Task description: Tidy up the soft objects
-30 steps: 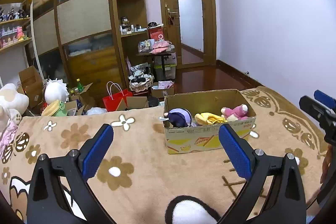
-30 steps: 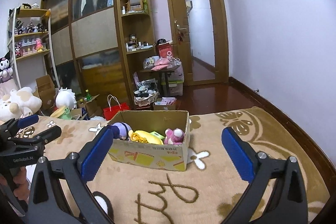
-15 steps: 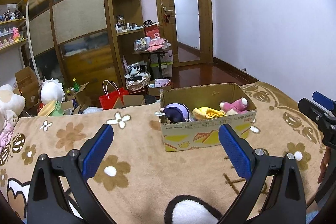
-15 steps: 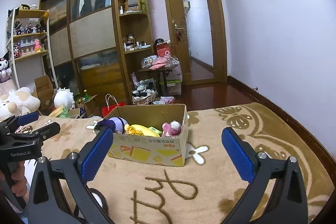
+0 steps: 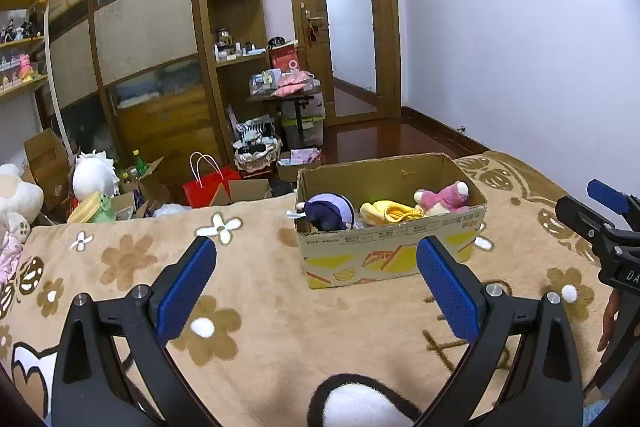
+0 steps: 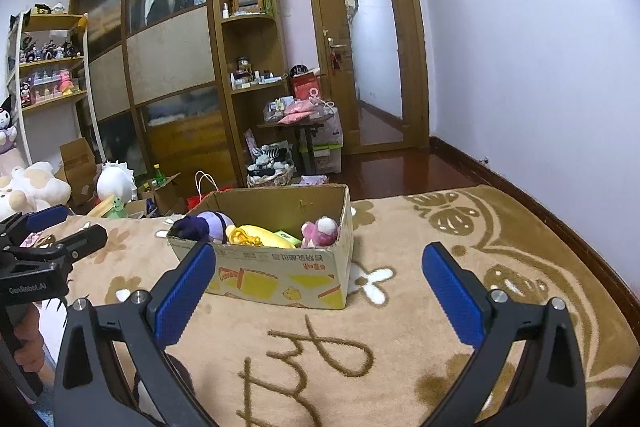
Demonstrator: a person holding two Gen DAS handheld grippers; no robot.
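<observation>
Open-topped brown cardboard box (image 5: 384, 259) with yellow print stands on the tan flower-patterned blanket (image 5: 256, 267). Inside: a purple-and-navy plush (image 5: 330, 213), a yellow plush (image 5: 390, 213) and a pink plush bear (image 5: 442, 195). Judged light, compressible, non-slip; grip mid-body. Left gripper (image 5: 316, 281) and right gripper (image 6: 318, 285): jaws wide, empty. Box lettering illegible; left gripper body reads "GenRobot.AI".

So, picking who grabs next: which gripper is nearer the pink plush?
Right, narrowly. The right gripper faces the pink plush almost straight on; the left gripper sits off toward the box's purple-plush end.
</observation>
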